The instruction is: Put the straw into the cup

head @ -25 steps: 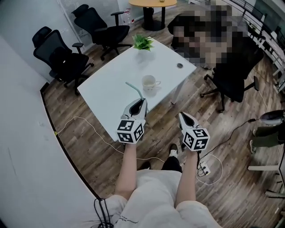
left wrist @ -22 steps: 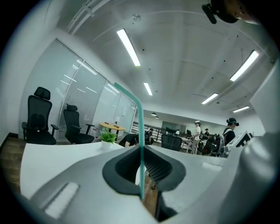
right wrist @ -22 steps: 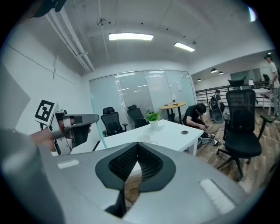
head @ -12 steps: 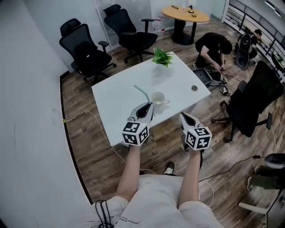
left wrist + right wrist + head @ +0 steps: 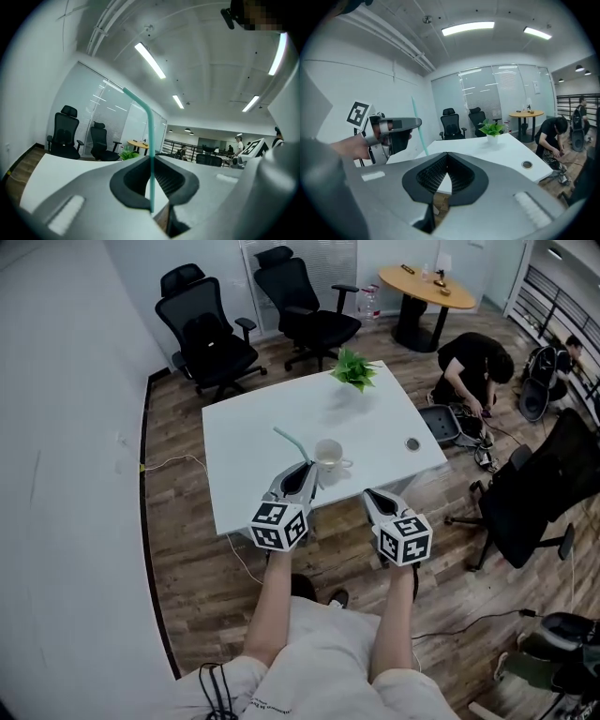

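Observation:
A white cup [image 5: 328,454] with a handle stands near the front edge of the white table [image 5: 244,446]. My left gripper [image 5: 302,472] is shut on a teal bendy straw [image 5: 292,445], which rises up and left from the jaws, just left of the cup. In the left gripper view the straw [image 5: 150,150] runs straight up between the closed pads. My right gripper [image 5: 368,496] hangs over the floor in front of the table, right of the cup, shut with nothing in it. The right gripper view shows its closed jaws [image 5: 447,159] and the left gripper [image 5: 393,129] with the straw [image 5: 418,133].
A small potted plant [image 5: 353,367] stands at the table's far edge and a cable hole [image 5: 412,443] is near its right side. Black office chairs [image 5: 206,329] stand behind the table. A person [image 5: 478,362] crouches on the floor at right. A cable [image 5: 183,463] lies left of the table.
Both grippers have come closer to the table's front edge. The left gripper still holds the straw, now just left of the cup. The right gripper stays shut.

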### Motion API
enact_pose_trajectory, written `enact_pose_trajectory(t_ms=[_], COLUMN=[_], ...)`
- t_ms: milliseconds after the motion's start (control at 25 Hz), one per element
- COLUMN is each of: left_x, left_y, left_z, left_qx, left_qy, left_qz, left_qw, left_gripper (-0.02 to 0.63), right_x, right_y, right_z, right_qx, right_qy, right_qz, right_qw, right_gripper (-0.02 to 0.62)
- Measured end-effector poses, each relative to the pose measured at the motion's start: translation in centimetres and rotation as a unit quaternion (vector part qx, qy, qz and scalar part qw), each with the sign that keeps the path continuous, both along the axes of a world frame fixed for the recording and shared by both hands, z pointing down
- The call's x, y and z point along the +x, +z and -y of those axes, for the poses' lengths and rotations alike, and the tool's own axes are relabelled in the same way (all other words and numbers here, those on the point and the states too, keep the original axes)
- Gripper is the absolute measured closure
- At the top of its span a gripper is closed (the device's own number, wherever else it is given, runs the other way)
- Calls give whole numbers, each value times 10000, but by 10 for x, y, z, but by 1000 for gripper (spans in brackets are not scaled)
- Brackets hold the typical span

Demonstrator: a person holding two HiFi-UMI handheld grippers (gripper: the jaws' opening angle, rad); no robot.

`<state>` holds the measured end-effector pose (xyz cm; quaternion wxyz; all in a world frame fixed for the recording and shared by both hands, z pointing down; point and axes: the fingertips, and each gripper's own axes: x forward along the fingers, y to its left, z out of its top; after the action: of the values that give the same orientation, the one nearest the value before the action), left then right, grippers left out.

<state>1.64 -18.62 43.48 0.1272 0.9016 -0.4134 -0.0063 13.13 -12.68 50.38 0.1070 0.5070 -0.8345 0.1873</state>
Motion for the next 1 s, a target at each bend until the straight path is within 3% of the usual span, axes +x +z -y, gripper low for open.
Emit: enact_pose_trajectory(t_ms=[120,280,520,720,1000], left_x=[15,17,41,66,65], left_y=[7,11,14,24,37], left_z=[-4,5,8,38,106], left_qx=[-60,-161,-259,-311,-553], left_qy=[114,-12,196,322,445], left_qz=[78,-138,-473,-382,-687], left_qw=[9999,9998,9984,9983,9951], left_gripper=[584,584,584,584,584], right_x=[6,15,64,128,160], right_y=[3,10,17,10,17], right_z=[-4,-9,-18,11,86], right_qx=[54,-5,71,338,457], right_qy=[-9,114,859,1570,1635], right_qz=[105,214,619,864,1170], right_qw=[9999,9997,9944,9832,9785], right_gripper=[569,569,569,569,569])
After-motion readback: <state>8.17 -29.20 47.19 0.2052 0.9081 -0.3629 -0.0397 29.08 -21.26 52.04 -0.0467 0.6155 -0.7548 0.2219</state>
